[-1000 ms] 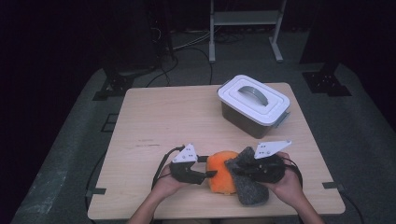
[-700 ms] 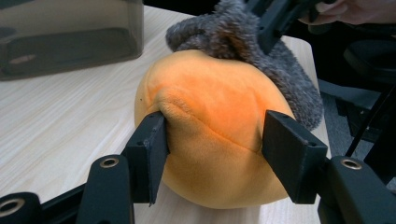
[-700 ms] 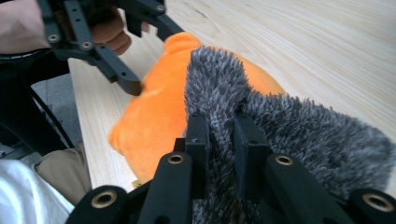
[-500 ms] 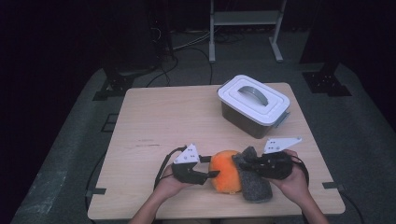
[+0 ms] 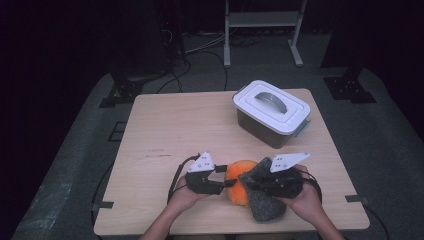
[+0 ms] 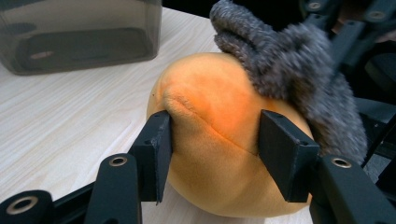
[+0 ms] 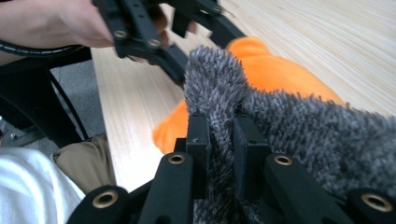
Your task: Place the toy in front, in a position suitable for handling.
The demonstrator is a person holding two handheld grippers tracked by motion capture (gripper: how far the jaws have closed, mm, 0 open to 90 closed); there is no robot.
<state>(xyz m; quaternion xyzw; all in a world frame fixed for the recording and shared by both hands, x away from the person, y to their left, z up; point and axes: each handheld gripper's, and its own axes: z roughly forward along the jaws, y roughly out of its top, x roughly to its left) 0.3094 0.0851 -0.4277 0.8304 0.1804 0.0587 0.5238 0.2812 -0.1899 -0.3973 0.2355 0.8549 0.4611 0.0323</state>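
Note:
An orange plush ball (image 5: pixel 239 176) lies near the table's front edge. My left gripper (image 5: pixel 226 183) comes at it from the left. Its jaws have just been closing, and the pads (image 6: pixel 156 149) now press into the plush's two sides (image 6: pixel 215 126). A grey fuzzy cloth (image 5: pixel 265 205) drapes over the ball's right side and hangs down toward the table edge. My right gripper (image 5: pixel 253 183) is shut on a fold of this cloth (image 7: pixel 219 93), pinched tightly between its pads (image 7: pixel 198 140). The two grippers face each other across the ball.
A dark plastic box with a white handled lid (image 5: pixel 272 110) stands at the back right of the wooden table (image 5: pixel 175 130). The person's hands and forearms come in from the front edge. Stands and cables sit on the floor beyond the table.
The right gripper has shifted slightly with the grey cloth, which now lies a little more against the ball. The left hand has kept its place.

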